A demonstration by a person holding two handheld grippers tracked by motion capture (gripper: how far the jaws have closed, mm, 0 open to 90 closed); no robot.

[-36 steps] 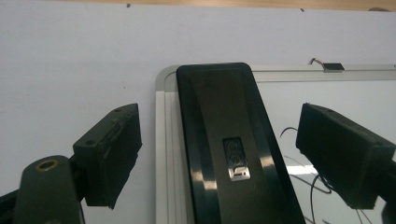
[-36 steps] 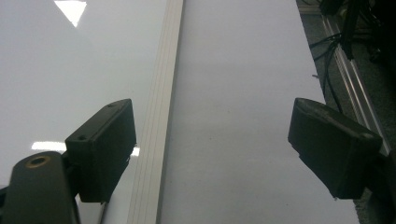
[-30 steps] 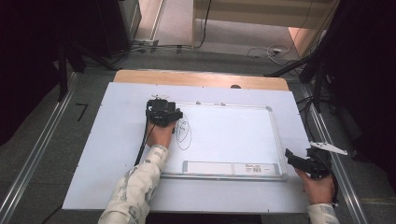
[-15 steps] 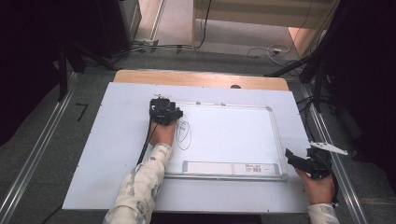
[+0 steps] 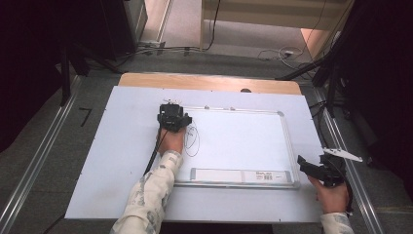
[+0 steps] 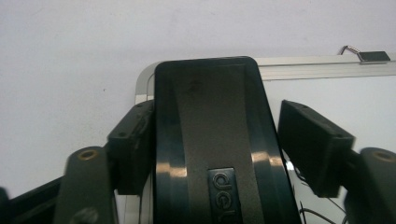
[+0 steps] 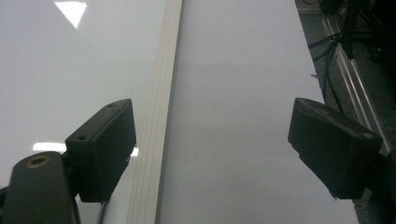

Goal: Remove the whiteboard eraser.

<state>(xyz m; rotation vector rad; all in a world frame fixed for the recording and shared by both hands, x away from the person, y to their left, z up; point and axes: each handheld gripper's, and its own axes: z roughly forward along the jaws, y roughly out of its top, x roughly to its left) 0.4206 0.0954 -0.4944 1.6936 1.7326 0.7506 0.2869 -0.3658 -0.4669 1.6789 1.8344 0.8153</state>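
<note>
two grippers: left gripper (image 6: 212, 154) jaws just closing around black eraser (image 6: 210, 140) at whiteboard (image 5: 243, 141) top-left corner, right pad not touching yet. right gripper (image 7: 224, 154) wide open, empty. next: finish clamping, wipe scribble (image 5: 191, 141).

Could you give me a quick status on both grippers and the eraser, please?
Left gripper closing around black eraser at whiteboard corner; right-hand pad not yet touching. Right gripper open, idle by board's edge. Nothing in the way.

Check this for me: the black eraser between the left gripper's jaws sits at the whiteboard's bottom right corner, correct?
Not quite. The black eraser between the left gripper jaws sits at the whiteboard top left corner, as the high view shows; the jaws have just been closing on it.
</note>
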